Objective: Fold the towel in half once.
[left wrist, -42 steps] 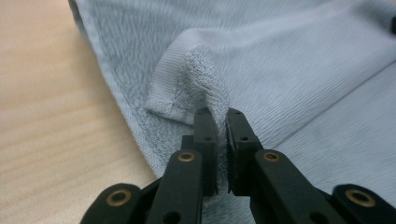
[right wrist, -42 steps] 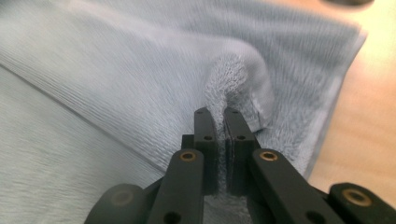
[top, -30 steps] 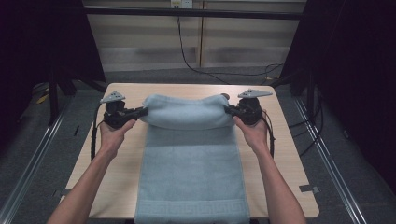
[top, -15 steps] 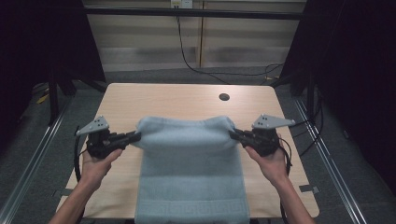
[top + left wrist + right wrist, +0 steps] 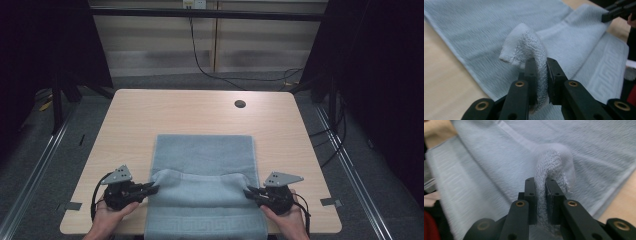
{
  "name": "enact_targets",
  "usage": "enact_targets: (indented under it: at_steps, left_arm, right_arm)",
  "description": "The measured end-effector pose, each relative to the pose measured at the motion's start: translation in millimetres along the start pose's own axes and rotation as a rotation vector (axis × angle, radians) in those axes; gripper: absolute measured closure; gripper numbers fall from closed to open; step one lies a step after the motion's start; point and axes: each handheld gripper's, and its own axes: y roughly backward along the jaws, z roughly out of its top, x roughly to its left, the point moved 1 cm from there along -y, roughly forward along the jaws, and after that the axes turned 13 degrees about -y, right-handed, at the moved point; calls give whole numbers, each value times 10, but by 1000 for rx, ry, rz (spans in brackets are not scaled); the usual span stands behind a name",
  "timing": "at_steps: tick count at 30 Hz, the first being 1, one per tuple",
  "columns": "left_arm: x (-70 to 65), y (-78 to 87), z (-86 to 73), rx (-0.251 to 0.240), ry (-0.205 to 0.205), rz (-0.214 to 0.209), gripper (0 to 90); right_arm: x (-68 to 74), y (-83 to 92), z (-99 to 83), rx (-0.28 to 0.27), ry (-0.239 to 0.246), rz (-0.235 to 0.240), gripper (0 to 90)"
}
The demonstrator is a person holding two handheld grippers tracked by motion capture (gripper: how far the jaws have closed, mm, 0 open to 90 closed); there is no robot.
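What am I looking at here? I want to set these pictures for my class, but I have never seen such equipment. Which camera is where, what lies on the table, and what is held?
No robot is at work: a person sits at the near edge of a wooden table and holds a hand tool with two black jaws in each hand. The high view looks down from above the person, with the left gripper at the left and the right gripper at the right. The other two pictures come from small cameras riding on those tools, looking along their jaws.

On the table lies a pale blue towel, its far end folded over toward the person. Each tool has a corner of that folded end between its jaws. Both pairs of jaws have just been opening slightly, though cloth still sits between them. A small dark hole marks the far tabletop.
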Motion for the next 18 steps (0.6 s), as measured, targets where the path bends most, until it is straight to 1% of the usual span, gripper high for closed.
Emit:
enact_targets:
  at_steps: [1, 2, 4, 6, 7, 8, 10, 11, 12, 13, 15, 16, 17, 18]
  left_arm:
    - [-44, -1, -41, 28, -20, 9, 796]
    - [-76, 2, -70, 40, -30, 8, 792]
    - [-137, 30, -124, 43, -18, -26, 773]
    - [-229, 65, -180, 59, -30, -49, 750]
    - [-274, 98, -200, 63, -45, -50, 744]
    - [-321, 148, -207, 52, -66, -65, 735]
    - [-356, 234, -196, 19, -57, -83, 680]
    - [-376, 294, -187, -15, -50, -101, 650]
    - [-384, 328, -183, -26, -56, -102, 652]
    - [-386, 368, -180, -47, -53, -96, 649]
    - [-369, 444, -165, -101, -31, -113, 612]
    - [-351, 476, -151, -105, -41, -97, 612]
    - [-319, 498, -139, -106, -45, -72, 609]
    - [-271, 503, -126, -111, -32, -62, 598]
  right_arm:
    - [18, 15, -27, 4, 4, 1, 810]
    - [52, 47, -77, 15, 12, 2, 805]
    - [93, 102, -172, 26, 8, 1, 788]
    - [132, 152, -285, 38, 1, 14, 781]
    - [157, 177, -337, 48, 5, 5, 766]
    - [182, 204, -382, 56, 8, 4, 762]
    - [238, 278, -450, 66, 16, 21, 732]
    - [260, 307, -462, 62, 14, 22, 713]
    - [290, 362, -468, 53, 15, 25, 691]
    - [302, 395, -468, 48, 16, 30, 676]
    - [308, 485, -455, 23, 8, 26, 663]
    - [300, 521, -445, 12, 5, 27, 658]
    - [290, 547, -430, -4, 3, 18, 645]
    - [272, 561, -411, -19, -1, 13, 626]
